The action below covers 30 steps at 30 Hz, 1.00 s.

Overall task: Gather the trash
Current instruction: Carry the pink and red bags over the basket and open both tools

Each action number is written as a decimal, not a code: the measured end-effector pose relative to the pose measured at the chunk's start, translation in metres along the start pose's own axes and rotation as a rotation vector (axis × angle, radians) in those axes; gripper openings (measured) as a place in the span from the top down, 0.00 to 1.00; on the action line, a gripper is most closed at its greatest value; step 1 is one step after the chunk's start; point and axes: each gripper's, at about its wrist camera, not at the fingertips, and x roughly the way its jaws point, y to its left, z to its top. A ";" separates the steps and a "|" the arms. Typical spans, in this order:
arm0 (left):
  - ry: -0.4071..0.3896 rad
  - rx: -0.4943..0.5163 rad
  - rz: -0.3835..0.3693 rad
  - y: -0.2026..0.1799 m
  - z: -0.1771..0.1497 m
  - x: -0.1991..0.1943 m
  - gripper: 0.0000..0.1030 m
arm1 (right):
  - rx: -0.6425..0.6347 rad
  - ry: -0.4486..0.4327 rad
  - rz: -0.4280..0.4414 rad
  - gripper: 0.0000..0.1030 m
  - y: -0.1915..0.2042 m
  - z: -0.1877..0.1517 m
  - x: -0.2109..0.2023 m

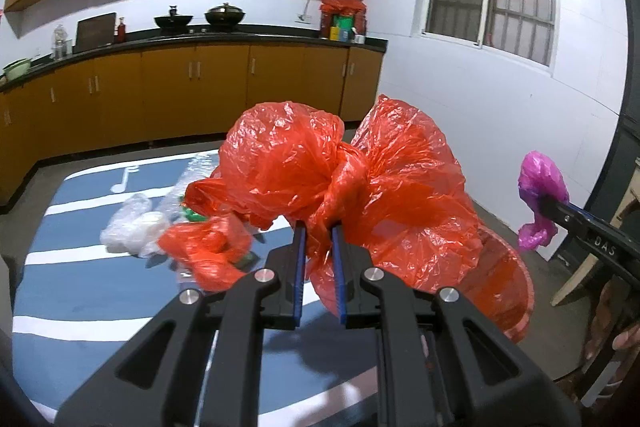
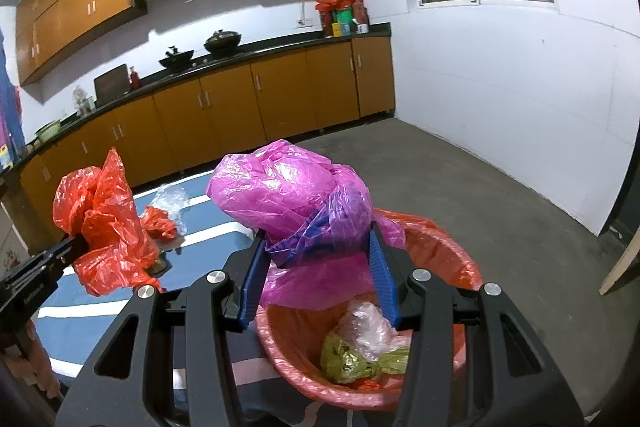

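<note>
Blue-and-white striped tabletop [image 1: 80,307] beneath both tongs. Red-lined bin [image 2: 452,251] directly under the right tongs [image 2: 320,263], holding a green bag [image 2: 352,359] and clear plastic [image 2: 372,323]. Red bag [image 1: 344,183] pinched narrow in the left tongs [image 1: 319,247], raised above the tabletop, left of the bin. Pink bag [image 2: 288,195] clamped between the right tongs' blue pads, hanging over the bin's mouth. Ahead of the left tongs, on the tabletop: smaller red bag [image 1: 204,251], white bag [image 1: 132,227], crumpled clear wrap [image 2: 172,203].
</note>
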 end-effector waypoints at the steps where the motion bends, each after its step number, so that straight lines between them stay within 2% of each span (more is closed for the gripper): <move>1: 0.003 0.003 -0.009 -0.005 0.000 0.002 0.87 | 0.007 -0.001 -0.004 0.53 -0.003 0.000 0.000; 25: 0.130 0.081 -0.177 -0.099 -0.018 0.079 0.86 | 0.162 0.007 -0.048 0.52 -0.056 -0.006 0.017; 28: 0.147 0.084 -0.191 -0.109 -0.021 0.091 0.84 | 0.184 0.008 -0.049 0.50 -0.062 -0.005 0.022; 30: 0.163 0.084 -0.200 -0.114 -0.024 0.099 0.81 | 0.201 0.010 -0.045 0.44 -0.064 -0.006 0.025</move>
